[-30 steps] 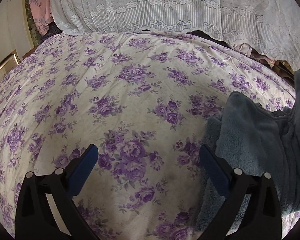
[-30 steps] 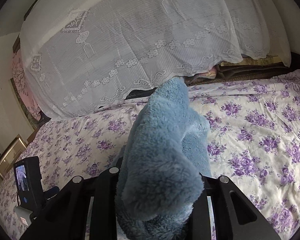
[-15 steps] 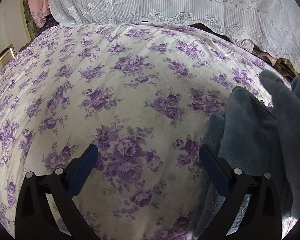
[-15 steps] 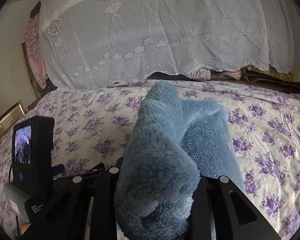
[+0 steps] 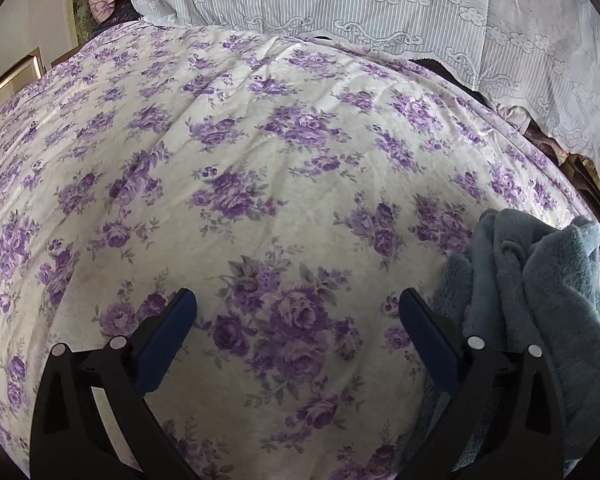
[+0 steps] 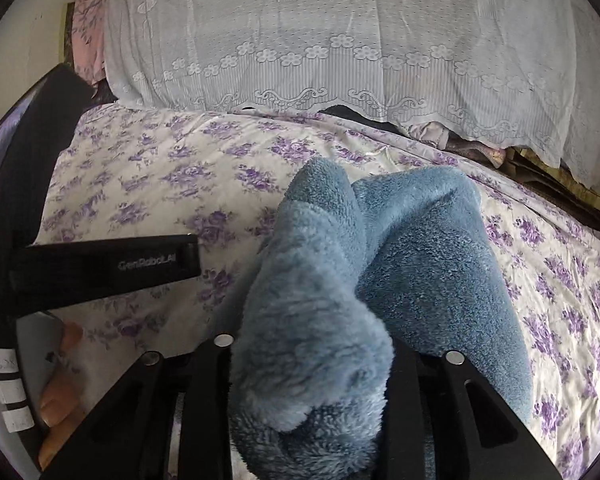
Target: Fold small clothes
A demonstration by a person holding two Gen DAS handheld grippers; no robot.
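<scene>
Loosening right gripper [image 6: 312, 392] – blue fleece garment [image 6: 380, 272] between jaws.

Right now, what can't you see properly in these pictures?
- Right hand-held gripper, right wrist view: the fluffy blue garment bunched between its fingers hides the pads.
- Blue garment, left wrist view: cut off by the right edge.
- Things under the lace cover: hidden by it.
- Person's hand: mostly behind the left hand-held gripper.

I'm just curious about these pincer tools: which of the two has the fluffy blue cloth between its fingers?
The right gripper: the blue fleece garment bunches up between its fingers. The left gripper gapes over bare floral bedsheet.
</scene>
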